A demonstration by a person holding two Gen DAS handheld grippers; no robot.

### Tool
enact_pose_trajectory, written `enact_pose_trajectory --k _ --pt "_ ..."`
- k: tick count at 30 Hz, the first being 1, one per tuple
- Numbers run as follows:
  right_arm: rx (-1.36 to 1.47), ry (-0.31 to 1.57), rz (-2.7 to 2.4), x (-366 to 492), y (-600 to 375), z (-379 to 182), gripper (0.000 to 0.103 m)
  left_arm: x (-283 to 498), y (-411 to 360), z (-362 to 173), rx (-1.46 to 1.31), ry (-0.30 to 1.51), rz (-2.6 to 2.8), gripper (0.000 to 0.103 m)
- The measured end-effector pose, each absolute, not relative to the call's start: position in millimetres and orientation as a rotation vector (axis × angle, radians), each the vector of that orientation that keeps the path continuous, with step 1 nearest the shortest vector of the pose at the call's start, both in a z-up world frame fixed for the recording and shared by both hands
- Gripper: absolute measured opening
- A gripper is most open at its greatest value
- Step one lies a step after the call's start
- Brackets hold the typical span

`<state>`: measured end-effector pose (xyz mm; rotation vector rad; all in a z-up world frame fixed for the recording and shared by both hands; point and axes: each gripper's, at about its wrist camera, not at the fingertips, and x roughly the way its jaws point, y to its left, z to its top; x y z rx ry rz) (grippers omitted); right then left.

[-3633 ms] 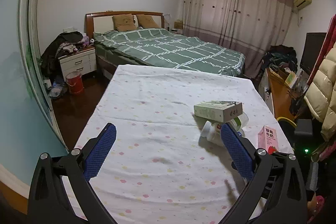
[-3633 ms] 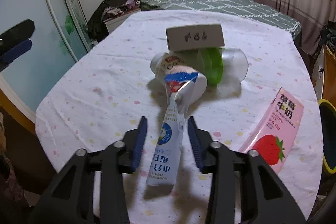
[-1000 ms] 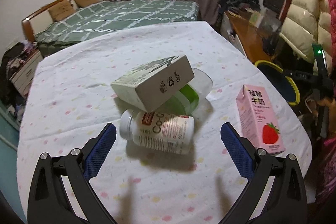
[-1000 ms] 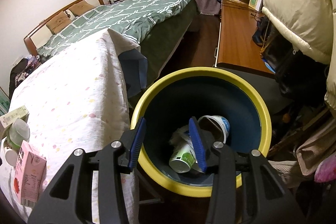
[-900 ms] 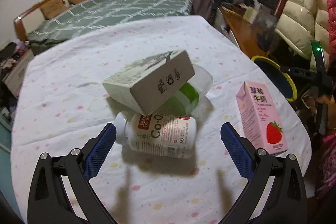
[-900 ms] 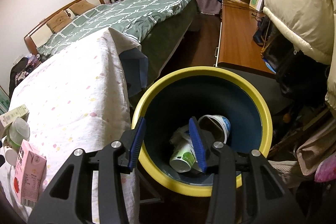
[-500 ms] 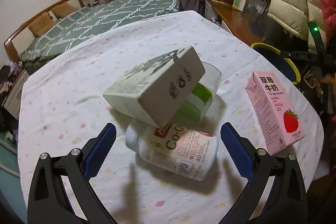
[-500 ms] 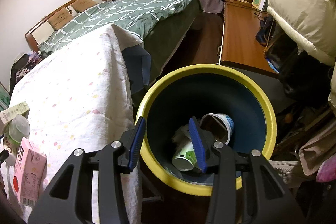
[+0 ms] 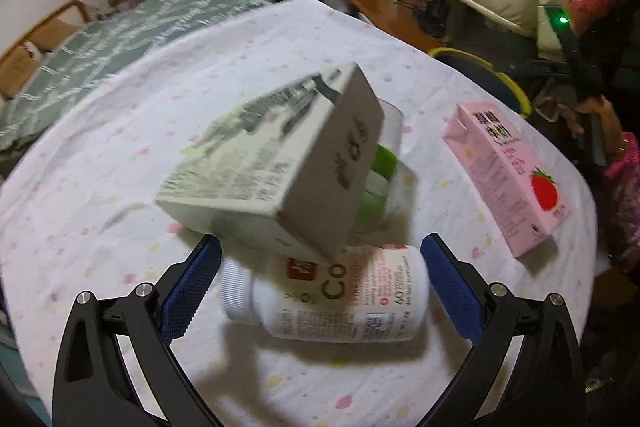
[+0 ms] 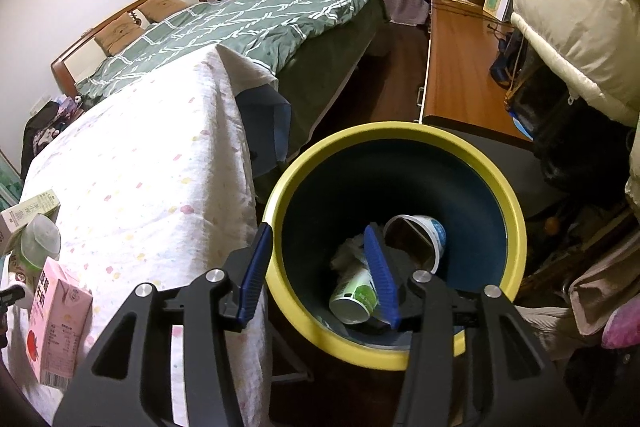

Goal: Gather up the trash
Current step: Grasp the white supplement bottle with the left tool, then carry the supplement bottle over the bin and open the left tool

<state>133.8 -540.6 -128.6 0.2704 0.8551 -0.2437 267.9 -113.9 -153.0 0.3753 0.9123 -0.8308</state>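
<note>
Partway done: cups already lie in the yellow-rimmed bin (image 10: 394,353). Right hand-held gripper (image 10: 316,269) hangs over it, jaws just widened, nothing between them. Left hand-held gripper (image 9: 320,291), jaws wide and empty, straddles the white pill bottle (image 9: 332,297) on the table (image 9: 100,167). Grey carton (image 9: 280,163) leans at 12 o'clock; pink milk carton (image 9: 512,175) at 2.

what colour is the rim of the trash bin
Yellow, with a dark blue inside; the trash bin shows best in the right wrist view.
</note>
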Motion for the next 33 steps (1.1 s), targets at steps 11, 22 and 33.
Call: enact_pose_trajectory --k 11,22,33 --pt "0.284 0.842 -0.214 128.6 -538.5 -127.2 0.046 254.2 -100.4 -165.4 0.322 0.959 -0.716 0.086" --pt "0.273 0.783 -0.209 92.8 -539.6 -111.2 0.046 168.0 -105.9 -123.3 0.365 0.894 -0.721 0.086" --pt "0.272 0.734 -0.256 46.6 -553.5 -105.4 0.046 140.5 -234.0 -66.5 0.467 0.683 -0.633 0.086"
